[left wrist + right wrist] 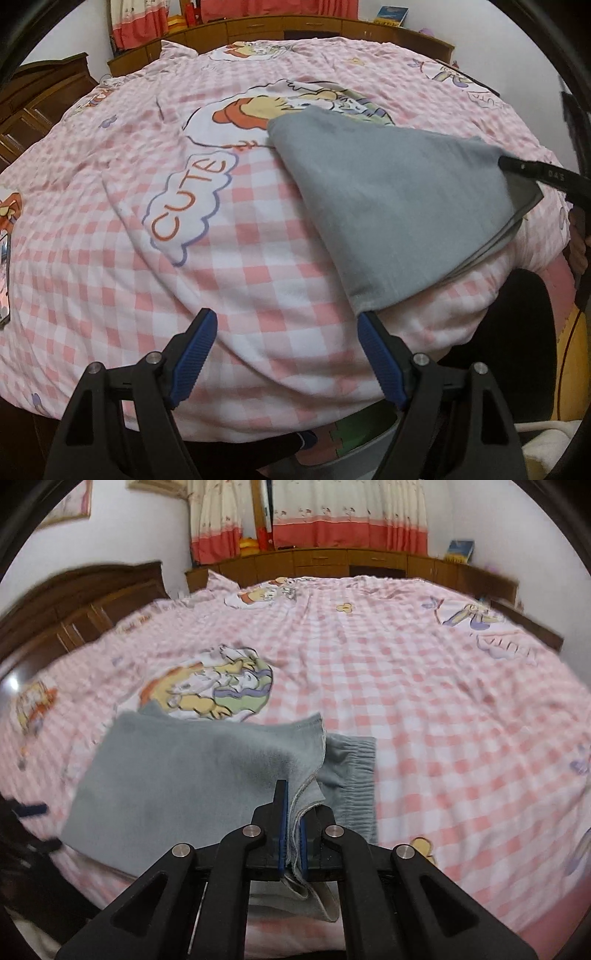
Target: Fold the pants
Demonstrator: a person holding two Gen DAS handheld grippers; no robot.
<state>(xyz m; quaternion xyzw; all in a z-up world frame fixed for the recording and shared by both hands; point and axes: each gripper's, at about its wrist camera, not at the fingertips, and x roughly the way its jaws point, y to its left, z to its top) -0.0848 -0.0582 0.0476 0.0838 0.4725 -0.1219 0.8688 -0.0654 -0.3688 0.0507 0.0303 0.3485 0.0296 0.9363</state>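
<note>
Grey pants [192, 775] lie folded on the bed [424, 701], near its front edge. Right gripper [291, 834] jaws clamp the hems; lay them flush over the waistband [351, 768]. Left gripper [286, 350] jaws stand apart, empty, beside the pants' fold.

The folded pants [192, 775] lie on the quilt [424, 709] near the bed's front edge; wooden cabinets [332, 559] stand behind the bed, curtains [332, 513] above them.
</note>
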